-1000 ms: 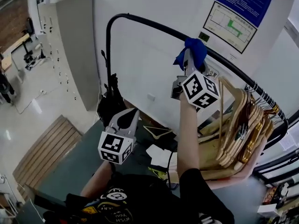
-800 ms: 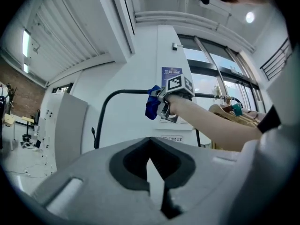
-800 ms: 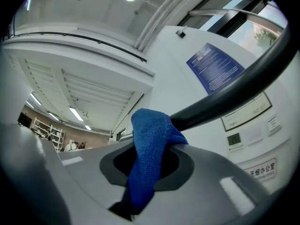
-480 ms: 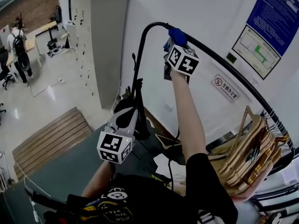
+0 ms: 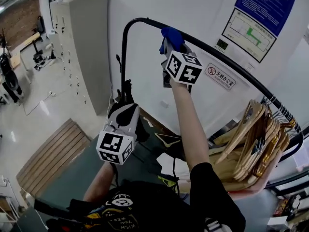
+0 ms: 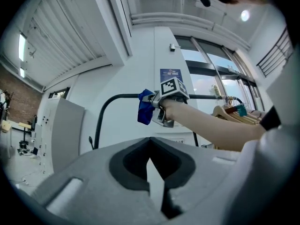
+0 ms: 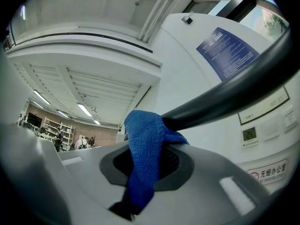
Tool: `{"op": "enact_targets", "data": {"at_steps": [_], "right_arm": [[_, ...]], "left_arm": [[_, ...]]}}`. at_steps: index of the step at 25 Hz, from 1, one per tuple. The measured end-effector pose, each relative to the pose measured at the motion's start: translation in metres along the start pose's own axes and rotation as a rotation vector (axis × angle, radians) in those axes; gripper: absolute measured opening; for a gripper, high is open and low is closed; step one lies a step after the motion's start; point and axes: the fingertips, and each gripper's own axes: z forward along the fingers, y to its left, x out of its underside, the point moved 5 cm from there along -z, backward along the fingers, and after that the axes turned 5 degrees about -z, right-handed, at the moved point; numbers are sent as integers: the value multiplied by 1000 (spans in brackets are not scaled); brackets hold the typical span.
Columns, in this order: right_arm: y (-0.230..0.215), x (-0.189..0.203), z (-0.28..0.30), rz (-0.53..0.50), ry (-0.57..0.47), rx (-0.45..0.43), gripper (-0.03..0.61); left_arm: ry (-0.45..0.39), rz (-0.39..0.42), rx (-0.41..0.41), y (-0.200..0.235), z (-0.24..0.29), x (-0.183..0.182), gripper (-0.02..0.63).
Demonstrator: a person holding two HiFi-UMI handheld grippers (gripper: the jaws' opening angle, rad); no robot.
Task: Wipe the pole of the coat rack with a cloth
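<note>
The coat rack's black pole (image 5: pixel 227 57) arches up from the left and runs right along the white wall. My right gripper (image 5: pixel 169 41) is raised to the pole near its left bend, shut on a blue cloth (image 5: pixel 171 35) that presses against the pole (image 7: pixel 225 95). In the right gripper view the blue cloth (image 7: pixel 145 158) drapes from the pole down between the jaws. My left gripper (image 5: pixel 123 120) hangs lower at chest height, shut and empty. The left gripper view shows the cloth (image 6: pixel 145 107) and right gripper (image 6: pixel 154 97) on the pole (image 6: pixel 117 97).
Several wooden hangers (image 5: pixel 251 139) crowd the pole's right end. A grey locker cabinet (image 5: pixel 87 47) stands left of the rack. Posters (image 5: pixel 256 13) hang on the wall behind. A wooden pallet (image 5: pixel 53 158) lies on the floor at left, and boxes and clutter (image 5: pixel 169 158) sit below.
My right gripper slid the blue cloth leftward along the pole, from its middle stretch to near the left bend. The left gripper stayed low, about where it was.
</note>
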Motion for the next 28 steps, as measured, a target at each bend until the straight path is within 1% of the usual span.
{"op": "enact_targets", "data": {"at_steps": [3,7,12,16,19,21,23,25,28], "right_arm": [[-25,-8,-46,-26,-17,38,63],[-63,-19,-115,-4,-59,108,63],[-112,-32,-198,-28,-88,240,63],[-143,-39,-253,-33,-109,351,64],[-160,-42,-282,-13,-129,407,64],[-165,-42,-287,-2,-135,406,64],[-163,-40,-279,-4,-123,376,63],[-156,-38,-264,-3,-107,341,63],[-147,-34,-238,8,-85,314,63]], "left_arm": [[-17,23,74,-21,25,-11,3],[-37,42,176,-55,60,-21,3],[-55,50,295,-105,98,-27,3],[-66,41,352,-135,115,-30,3],[-66,37,385,-154,119,-28,3],[-60,41,405,-163,122,-27,3],[-48,49,414,-165,124,-27,3],[-47,55,404,-158,123,-32,3],[-62,76,377,-142,117,-41,3]]}}
